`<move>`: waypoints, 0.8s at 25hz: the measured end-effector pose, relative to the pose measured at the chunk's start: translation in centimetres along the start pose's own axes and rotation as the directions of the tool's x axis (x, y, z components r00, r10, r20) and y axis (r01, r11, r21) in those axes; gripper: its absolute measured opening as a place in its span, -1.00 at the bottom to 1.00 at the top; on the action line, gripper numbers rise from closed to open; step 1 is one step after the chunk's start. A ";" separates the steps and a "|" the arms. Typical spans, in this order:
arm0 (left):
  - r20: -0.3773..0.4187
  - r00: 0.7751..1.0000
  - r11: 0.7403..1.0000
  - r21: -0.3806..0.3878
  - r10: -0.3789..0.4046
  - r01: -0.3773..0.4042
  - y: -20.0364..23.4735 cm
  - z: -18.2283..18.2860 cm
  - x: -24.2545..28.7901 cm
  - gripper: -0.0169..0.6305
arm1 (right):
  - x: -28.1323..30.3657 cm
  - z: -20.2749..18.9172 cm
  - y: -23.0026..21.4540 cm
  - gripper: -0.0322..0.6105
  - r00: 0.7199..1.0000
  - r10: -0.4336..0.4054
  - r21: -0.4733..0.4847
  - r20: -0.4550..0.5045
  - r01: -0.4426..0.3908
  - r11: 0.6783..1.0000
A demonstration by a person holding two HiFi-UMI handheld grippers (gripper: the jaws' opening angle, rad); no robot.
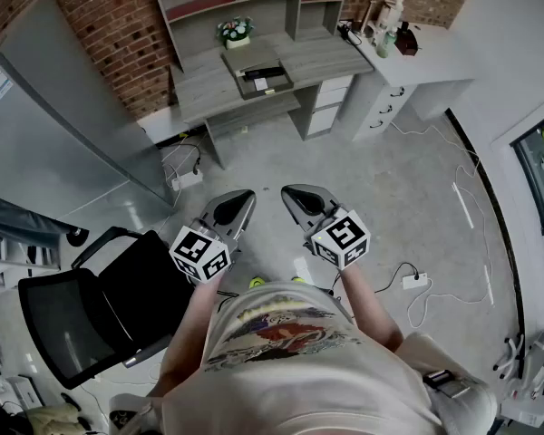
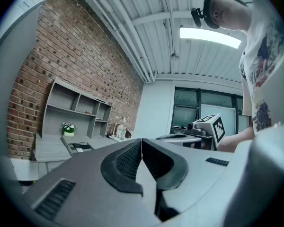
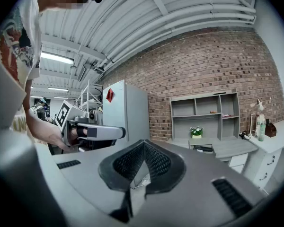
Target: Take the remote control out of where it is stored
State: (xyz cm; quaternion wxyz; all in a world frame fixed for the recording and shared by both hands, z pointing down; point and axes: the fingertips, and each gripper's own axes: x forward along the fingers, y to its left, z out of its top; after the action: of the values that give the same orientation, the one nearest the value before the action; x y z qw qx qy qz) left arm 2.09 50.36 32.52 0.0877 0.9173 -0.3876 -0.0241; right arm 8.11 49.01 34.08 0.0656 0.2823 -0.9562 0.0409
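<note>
Far ahead stands a grey desk (image 1: 245,84) with a shelf unit on top. Its pull-out tray (image 1: 254,69) is open, and a dark remote control (image 1: 261,72) lies in it. I hold both grippers at waist height, well short of the desk. My left gripper (image 1: 242,197) and right gripper (image 1: 293,192) sit side by side, both shut with nothing between the jaws. In the left gripper view the left gripper (image 2: 142,148) points toward the desk (image 2: 52,148). The right gripper (image 3: 143,148) faces the tray (image 3: 204,149) from afar.
A black office chair (image 1: 82,306) stands at my left. A tall grey cabinet (image 1: 63,107) is beyond it. A white desk (image 1: 417,71) with bottles stands at the right of the grey one. Cables and a power strip (image 1: 415,281) lie on the floor.
</note>
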 end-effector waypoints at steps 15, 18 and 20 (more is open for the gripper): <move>0.003 1.000 1.000 -0.016 -0.018 0.018 -0.1 -0.2 -0.5 -0.93 | 1.3 -1.3 1.7 -0.88 0.996 0.043 -0.005 -0.077 -0.044 0.999; -0.001 1.000 0.999 -0.029 -0.015 0.015 0.2 -0.6 -1.1 -0.93 | 1.5 -1.5 2.1 -0.88 0.996 0.023 -0.049 -0.088 -0.028 0.998; -0.003 1.000 0.999 -0.035 -0.017 0.016 0.3 -0.8 -1.5 -0.93 | 1.6 -1.7 2.3 -0.88 0.996 0.012 -0.057 -0.090 -0.017 0.998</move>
State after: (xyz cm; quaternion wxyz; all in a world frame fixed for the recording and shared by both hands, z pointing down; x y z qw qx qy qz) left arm 0.91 51.34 33.36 0.1039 0.9189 -0.3794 -0.0302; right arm 5.66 50.27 35.86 0.1164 0.2711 -0.9551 0.0262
